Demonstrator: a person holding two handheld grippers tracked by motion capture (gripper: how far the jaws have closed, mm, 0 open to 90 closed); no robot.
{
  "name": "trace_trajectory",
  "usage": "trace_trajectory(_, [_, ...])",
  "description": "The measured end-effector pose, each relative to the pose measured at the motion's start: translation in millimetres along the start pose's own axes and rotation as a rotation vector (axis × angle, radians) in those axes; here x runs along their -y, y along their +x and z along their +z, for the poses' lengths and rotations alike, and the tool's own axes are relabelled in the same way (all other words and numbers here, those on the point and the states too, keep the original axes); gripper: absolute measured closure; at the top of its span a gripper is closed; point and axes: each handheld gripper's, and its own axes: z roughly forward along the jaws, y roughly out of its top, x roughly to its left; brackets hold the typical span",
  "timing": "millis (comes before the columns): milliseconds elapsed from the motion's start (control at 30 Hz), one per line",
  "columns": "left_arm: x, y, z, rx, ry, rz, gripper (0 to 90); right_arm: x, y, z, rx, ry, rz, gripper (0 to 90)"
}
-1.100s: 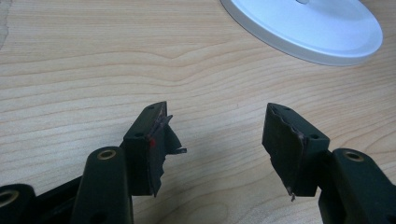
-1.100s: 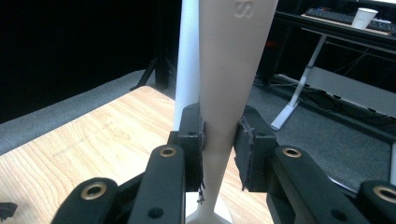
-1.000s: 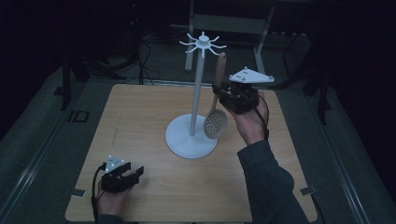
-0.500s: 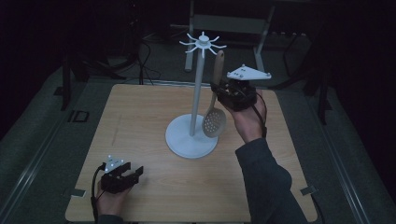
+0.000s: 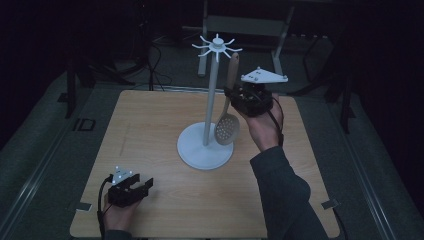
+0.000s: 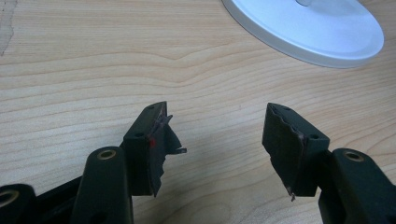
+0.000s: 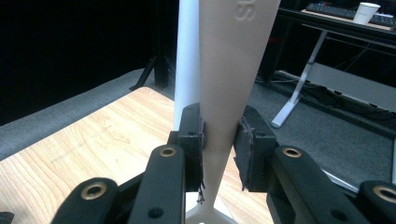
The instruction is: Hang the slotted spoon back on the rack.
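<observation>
A white hook stand (image 5: 212, 90) rises from a round base (image 5: 205, 147) in the middle of the wooden table (image 5: 150, 130). A beige slotted spoon (image 5: 228, 125) hangs upright just right of the pole, bowl down, its handle top near the hooks. My right gripper (image 5: 234, 97) is shut on the spoon's handle (image 7: 229, 70), with the stand's pole (image 7: 187, 56) right behind it. My left gripper (image 5: 145, 186) rests low at the table's front left, open with nothing between its fingers (image 6: 154, 140); the stand's base (image 6: 308, 28) lies ahead of it.
Grey carpet surrounds the table. A desk frame (image 7: 327, 60) with a paper cup (image 7: 366, 11) stands behind it. Bare tabletop stretches along the left side and the front.
The right gripper and spoon have edged slightly; otherwise nothing has visibly changed.
</observation>
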Motion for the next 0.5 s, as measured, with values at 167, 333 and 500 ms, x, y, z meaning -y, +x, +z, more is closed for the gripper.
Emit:
trace_trajectory(167, [-0.1,-0.5,0.2,0.000,0.000,0.000,41.4,-0.5,0.5,1.5,-0.002,0.000,0.008,73.7])
trace_trajectory(333, [0.2,-0.5,-0.1,0.001,-0.002,-0.002,41.4,-1.4,1.2,3.8,0.000,0.003,0.013,73.7])
trace_trajectory(500, [0.1,-0.5,0.1,0.002,-0.003,-0.003,41.4,-2.3,2.0,6.5,-0.001,0.007,0.017,73.7])
